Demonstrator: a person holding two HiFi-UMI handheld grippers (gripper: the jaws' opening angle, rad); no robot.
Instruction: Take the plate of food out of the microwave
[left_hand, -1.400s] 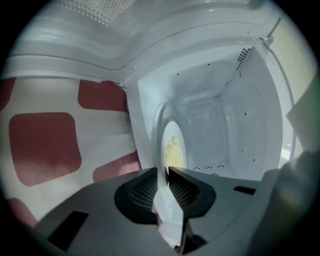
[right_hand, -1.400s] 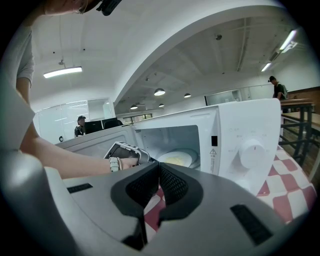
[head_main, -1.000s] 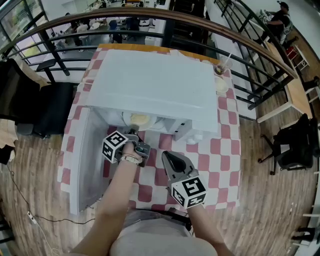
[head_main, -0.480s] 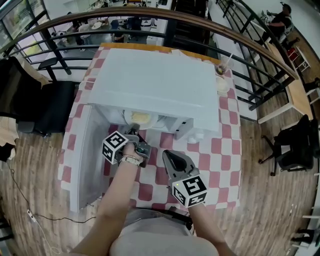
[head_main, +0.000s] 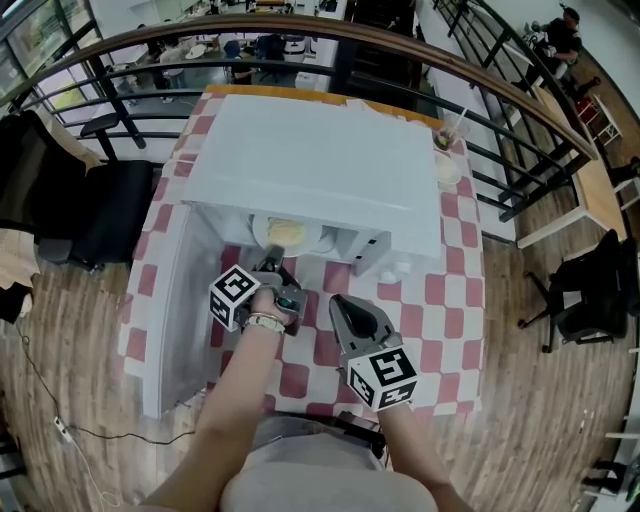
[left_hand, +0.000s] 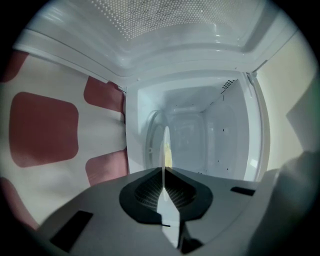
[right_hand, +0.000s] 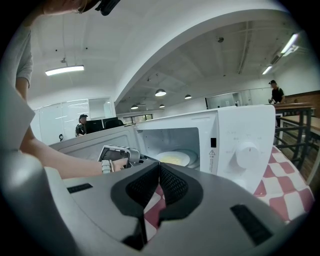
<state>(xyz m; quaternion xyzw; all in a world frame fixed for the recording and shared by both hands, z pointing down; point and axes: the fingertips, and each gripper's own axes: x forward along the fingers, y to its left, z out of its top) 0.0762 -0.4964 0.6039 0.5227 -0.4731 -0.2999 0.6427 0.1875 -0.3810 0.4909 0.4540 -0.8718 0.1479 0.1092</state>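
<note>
Checkered table (head_main: 440, 300) carried the open microwave (head_main: 320, 160), plate of food (head_main: 285, 233) inside — left hand-held gripper (head_main: 270, 262) had just been closing, pinching its rim. Empty right hand-held gripper (head_main: 337, 304) sat pressed together. Best drawn out level — slowly.

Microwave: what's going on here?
A person is working at the open microwave on the checked table with two hand-held grippers. The left hand-held gripper has just been closing its jaws on the near rim of the plate of food, which sits inside the cavity. The right hand-held gripper hangs in front, jaws together, empty.
</note>
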